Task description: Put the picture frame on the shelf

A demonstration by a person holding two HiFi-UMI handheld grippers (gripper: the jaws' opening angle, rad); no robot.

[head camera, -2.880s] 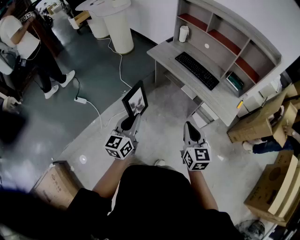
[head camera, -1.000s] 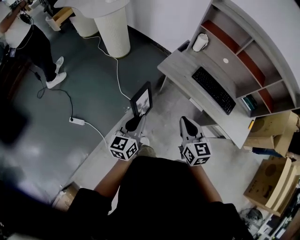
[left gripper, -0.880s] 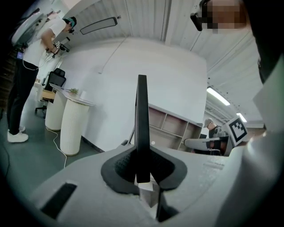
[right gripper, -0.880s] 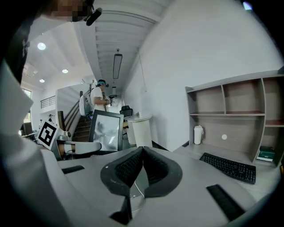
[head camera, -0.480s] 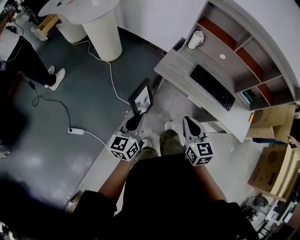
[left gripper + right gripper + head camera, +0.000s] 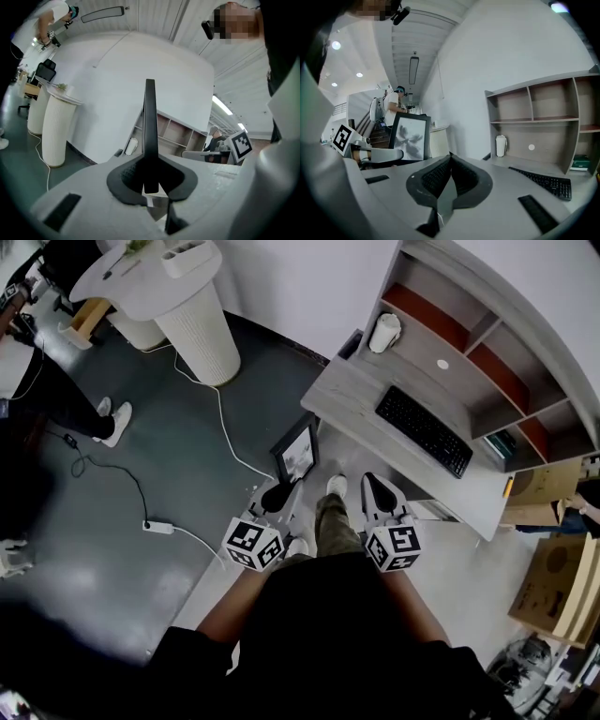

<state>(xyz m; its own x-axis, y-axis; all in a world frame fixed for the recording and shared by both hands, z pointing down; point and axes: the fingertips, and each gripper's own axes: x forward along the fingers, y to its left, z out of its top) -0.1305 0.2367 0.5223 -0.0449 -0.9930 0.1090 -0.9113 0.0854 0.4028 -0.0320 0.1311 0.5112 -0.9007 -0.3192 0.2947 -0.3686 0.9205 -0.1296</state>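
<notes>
My left gripper (image 6: pixel 279 493) is shut on the lower edge of a black picture frame (image 6: pixel 297 451), which stands upright above its jaws. In the left gripper view the picture frame (image 6: pixel 150 136) shows edge-on between the pads. In the right gripper view the picture frame (image 6: pixel 410 138) shows its grey flower print at the left. My right gripper (image 6: pixel 374 487) is shut with nothing in it, its jaws (image 6: pixel 449 161) meeting at the tips. The grey shelf unit (image 6: pixel 487 343) with red-brown boards rises over the desk (image 6: pixel 356 395) ahead, its compartments (image 6: pixel 513 105) mostly bare.
A black keyboard (image 6: pixel 424 429) and a white cup (image 6: pixel 384 334) lie on the desk. A white ribbed pedestal table (image 6: pixel 192 320) stands at the left, with a cable and power strip (image 6: pixel 157 527) on the dark floor. Cardboard boxes (image 6: pixel 558 587) sit at the right. A person (image 6: pixel 19 352) stands far left.
I have walked closer to the desk; the shelf now sits more directly ahead. The frame stays clamped in the left gripper, and both grippers keep their pose.
</notes>
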